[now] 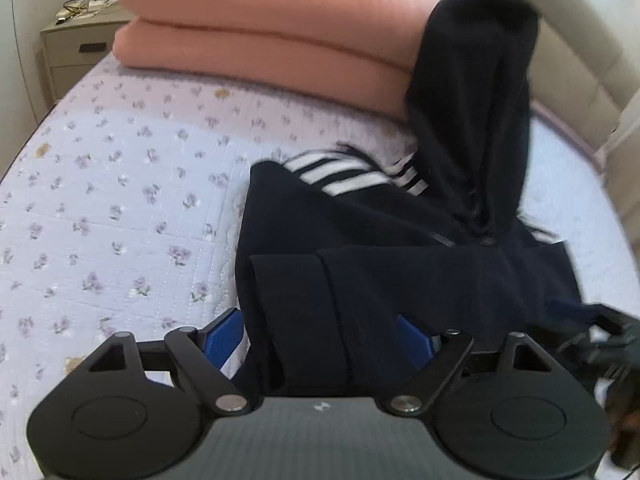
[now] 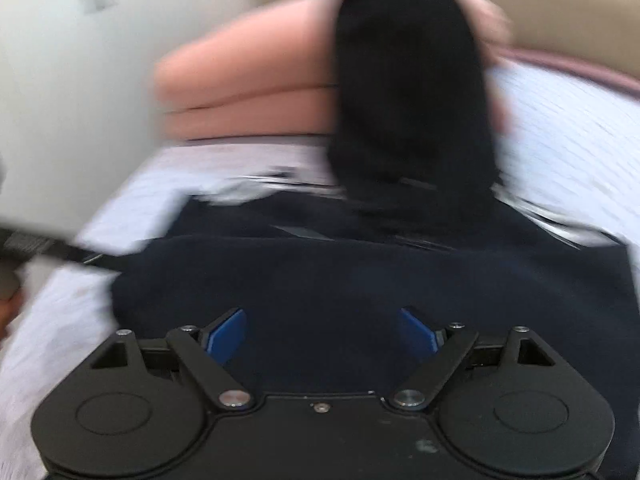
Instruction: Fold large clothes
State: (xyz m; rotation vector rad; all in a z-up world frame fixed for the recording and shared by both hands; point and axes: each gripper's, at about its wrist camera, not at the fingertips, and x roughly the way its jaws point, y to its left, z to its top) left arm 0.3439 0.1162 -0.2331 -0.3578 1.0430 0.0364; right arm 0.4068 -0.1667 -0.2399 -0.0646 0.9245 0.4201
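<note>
A dark navy hooded jacket (image 1: 380,248) with white stripes lies on the floral bedspread (image 1: 100,184), its hood (image 1: 476,92) raised against the pink blankets. My left gripper (image 1: 320,332) has its blue pads wide apart with a folded edge of the jacket between them; its fingertips are hidden by the cloth. In the blurred right wrist view the jacket (image 2: 360,280) fills the middle and my right gripper (image 2: 322,332) also has its blue pads wide apart over the cloth. The right gripper shows at the lower right of the left wrist view (image 1: 612,340).
Two folded pink blankets (image 1: 260,28) are stacked at the head of the bed. A beige headboard (image 1: 576,40) runs behind them. A nightstand (image 1: 76,44) with cables stands at the far left. The left gripper shows at the left edge of the right wrist view (image 2: 28,248).
</note>
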